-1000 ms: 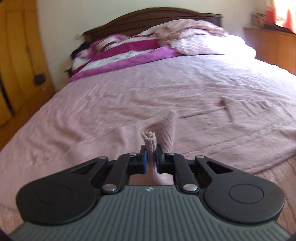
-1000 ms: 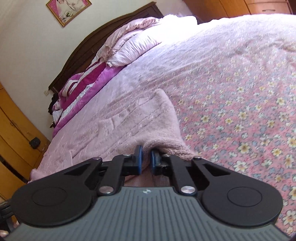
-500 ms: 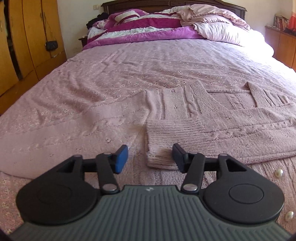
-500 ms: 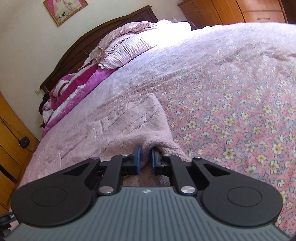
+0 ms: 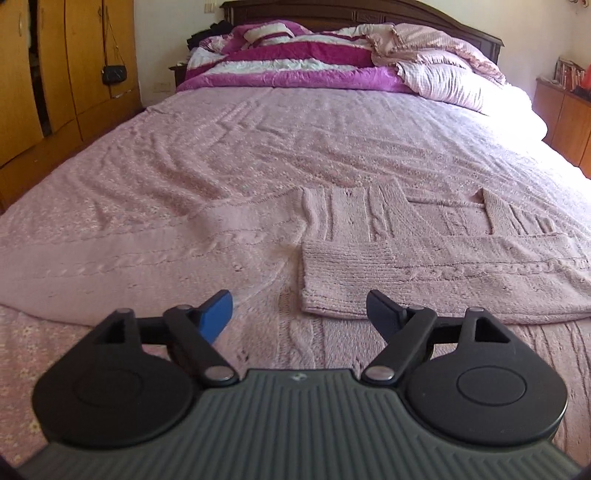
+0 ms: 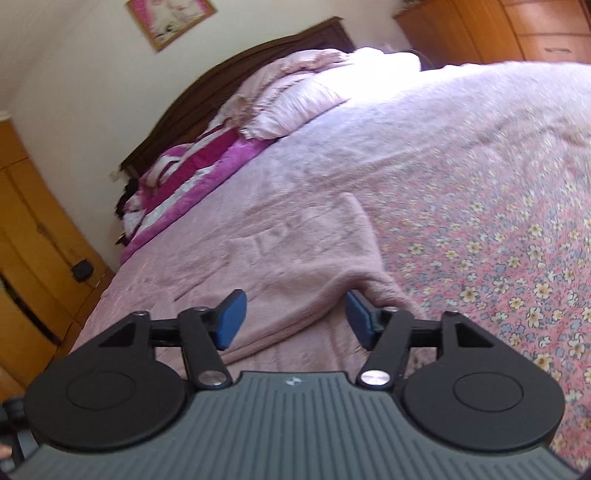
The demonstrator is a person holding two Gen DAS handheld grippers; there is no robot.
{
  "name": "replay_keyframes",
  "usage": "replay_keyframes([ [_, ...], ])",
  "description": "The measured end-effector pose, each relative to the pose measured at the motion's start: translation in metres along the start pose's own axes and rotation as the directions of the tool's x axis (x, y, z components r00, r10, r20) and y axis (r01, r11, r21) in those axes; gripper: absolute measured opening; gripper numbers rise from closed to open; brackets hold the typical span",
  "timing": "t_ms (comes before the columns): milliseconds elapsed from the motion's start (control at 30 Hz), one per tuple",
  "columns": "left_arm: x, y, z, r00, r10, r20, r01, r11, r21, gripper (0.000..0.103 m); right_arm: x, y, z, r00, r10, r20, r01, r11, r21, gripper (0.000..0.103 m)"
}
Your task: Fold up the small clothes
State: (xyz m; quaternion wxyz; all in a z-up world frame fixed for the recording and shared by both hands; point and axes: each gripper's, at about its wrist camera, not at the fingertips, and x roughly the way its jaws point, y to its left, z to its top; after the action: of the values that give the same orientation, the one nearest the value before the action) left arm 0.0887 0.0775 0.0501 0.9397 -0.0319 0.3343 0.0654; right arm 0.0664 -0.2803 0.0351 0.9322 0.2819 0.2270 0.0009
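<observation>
While both pairs of tongs angle down toward the bed, neither has hold of anything. Left tongs [image 5: 299, 314]: jaws spread wide and opening, blue pads well apart, poised just above the near part of a pale pink cable-knit cardigan [image 5: 424, 266]; the ribbed cuff of the folded sleeve [image 5: 343, 280] lies on the garment just beyond the gap between the pads and nearer the right pad, touching neither. The cardigan lies flat on the near half of the bed, its other sleeve stretched out to the left, the folded sleeve laid across the body from the right. Right tongs [image 6: 293, 317]: tilted less steeply and rolled, so that the bed appears slanted; jaws also opening, pads apart, with a raised fold of the same pink knit [image 6: 314, 266] lying between and just beyond them, unpressed; the right pad stands just beside the fold's bunched edge. Whether it touches cannot be told. Under the garment lies a pink flower-printed bedspread [image 6: 480, 240]. At the far end, against a dark wooden headboard [image 5: 369, 14], lie a magenta-and-white striped quilt [image 5: 288, 62] and pale pink pillows [image 5: 443, 74]. Orange-brown wooden wardrobe doors [image 5: 66, 62] stand at the far left.
</observation>
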Motion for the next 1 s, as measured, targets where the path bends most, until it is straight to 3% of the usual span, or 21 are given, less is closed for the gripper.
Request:
replay_keyframes([
  [233,-0.023,0.012,-0.004,1.0,0.014,-0.018,-0.015,0.999,-0.036,0.081,-0.025,0.019,-0.014,0.998,0.046,-0.04,-0.049,0.996,-0.078,0.079],
  [600,-0.034,0.065,-0.01,0.994,0.103,-0.041,-0.108,0.987,-0.123,0.081,-0.039,0.018,-0.034,0.995,0.019,-0.094,-0.028,0.994,-0.101,0.085],
  [1000,-0.019,0.142,-0.012,0.97,0.23,-0.074,-0.241,0.924,-0.297,0.081,-0.028,0.013,-0.056,0.993,-0.049,-0.111,0.029,0.984,-0.174,0.09],
])
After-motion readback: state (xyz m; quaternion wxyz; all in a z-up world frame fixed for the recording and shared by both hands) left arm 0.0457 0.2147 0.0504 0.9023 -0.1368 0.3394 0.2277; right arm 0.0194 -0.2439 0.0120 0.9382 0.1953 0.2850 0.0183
